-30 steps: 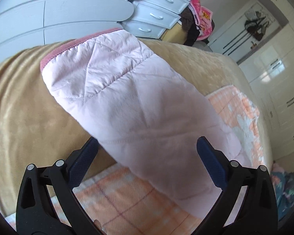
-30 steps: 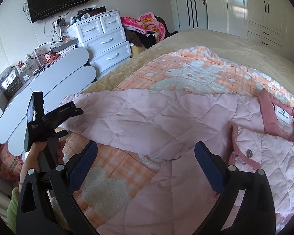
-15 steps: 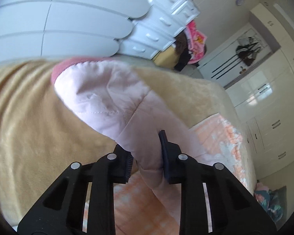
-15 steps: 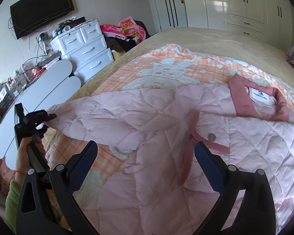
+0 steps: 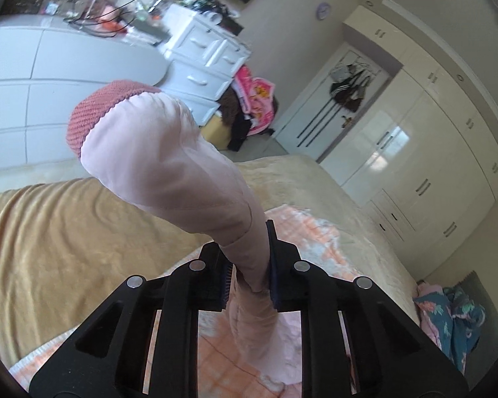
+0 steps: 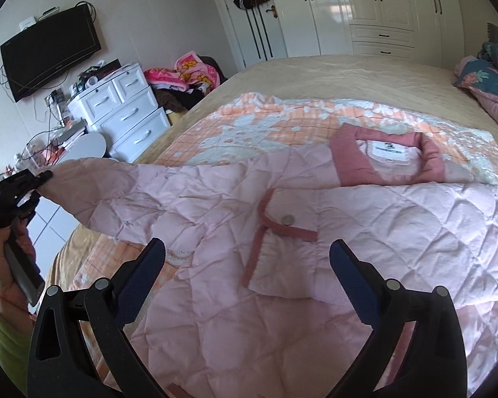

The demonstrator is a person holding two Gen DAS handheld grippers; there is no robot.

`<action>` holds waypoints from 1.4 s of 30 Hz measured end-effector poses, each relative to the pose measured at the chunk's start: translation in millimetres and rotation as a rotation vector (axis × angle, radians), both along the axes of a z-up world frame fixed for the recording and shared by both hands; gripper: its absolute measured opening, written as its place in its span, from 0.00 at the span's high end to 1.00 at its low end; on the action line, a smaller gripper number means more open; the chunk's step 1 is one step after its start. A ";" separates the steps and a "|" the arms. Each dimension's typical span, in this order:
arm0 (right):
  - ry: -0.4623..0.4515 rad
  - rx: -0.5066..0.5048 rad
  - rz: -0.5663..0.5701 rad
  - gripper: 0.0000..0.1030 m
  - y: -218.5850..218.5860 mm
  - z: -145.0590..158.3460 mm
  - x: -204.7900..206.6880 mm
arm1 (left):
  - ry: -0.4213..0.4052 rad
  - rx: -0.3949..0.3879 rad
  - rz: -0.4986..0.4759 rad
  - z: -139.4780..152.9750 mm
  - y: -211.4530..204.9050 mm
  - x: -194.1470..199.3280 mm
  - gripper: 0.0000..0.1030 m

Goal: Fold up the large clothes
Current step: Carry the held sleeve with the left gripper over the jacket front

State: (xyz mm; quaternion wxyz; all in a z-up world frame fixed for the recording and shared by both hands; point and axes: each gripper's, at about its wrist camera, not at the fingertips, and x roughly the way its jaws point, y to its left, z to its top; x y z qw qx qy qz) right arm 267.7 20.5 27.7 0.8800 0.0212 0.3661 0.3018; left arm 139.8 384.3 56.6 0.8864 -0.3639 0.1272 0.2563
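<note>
Bedroom scene. A bed point(image 6: 315, 76) with a tan cover carries an orange checked blanket point(image 6: 249, 116); beyond the right gripper point(image 6: 247, 267) stand white wardrobes point(image 6: 381, 10), and to its left a white chest of drawers point(image 6: 126, 109) and a wall-mounted television point(image 6: 49, 49).

A pale pink quilted jacket point(image 6: 348, 232) lies spread on the blanket directly ahead of and beneath the right gripper, with darker pink collar point(image 6: 348, 162) on the far side and a buttoned chest pocket point(image 6: 282, 242) between the fingers' line of sight. The right gripper's jaws stand wide apart, holding nothing, above the jacket.

The left gripper point(image 5: 249, 273) is clamped on the jacket's sleeve point(image 5: 169, 156), which rises ahead of it and ends in a knitted pink cuff point(image 5: 96, 116). In the right wrist view this sleeve stretches to the far left, lifted off the bed's edge.

Bare tan cover lies beyond the collar.
</note>
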 end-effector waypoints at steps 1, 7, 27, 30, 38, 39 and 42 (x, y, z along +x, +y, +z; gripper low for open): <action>-0.001 0.004 -0.010 0.04 -5.5 0.8 -0.2 | -0.007 0.006 -0.021 3.8 -8.2 0.6 0.91; 0.001 0.029 -0.067 0.04 -36.4 3.9 -4.7 | -0.034 0.079 -0.143 22.3 -57.5 7.2 0.91; 0.058 0.084 -0.298 0.04 -156.1 -7.1 -24.6 | -0.115 0.206 -0.532 48.3 -195.1 47.3 0.91; 0.055 0.088 -0.321 0.04 -164.9 -6.4 -25.5 | -0.123 0.225 -0.567 47.0 -208.1 47.7 0.91; 0.040 0.092 -0.349 0.04 -183.6 -0.7 -26.4 | -0.138 0.239 -0.672 41.6 -238.1 55.0 0.91; 0.039 0.094 -0.354 0.04 -185.6 0.4 -26.5 | -0.139 0.236 -0.683 39.9 -239.7 56.1 0.91; 0.034 0.103 -0.373 0.04 -194.0 2.8 -28.0 | -0.139 0.228 -0.715 34.9 -243.9 58.7 0.91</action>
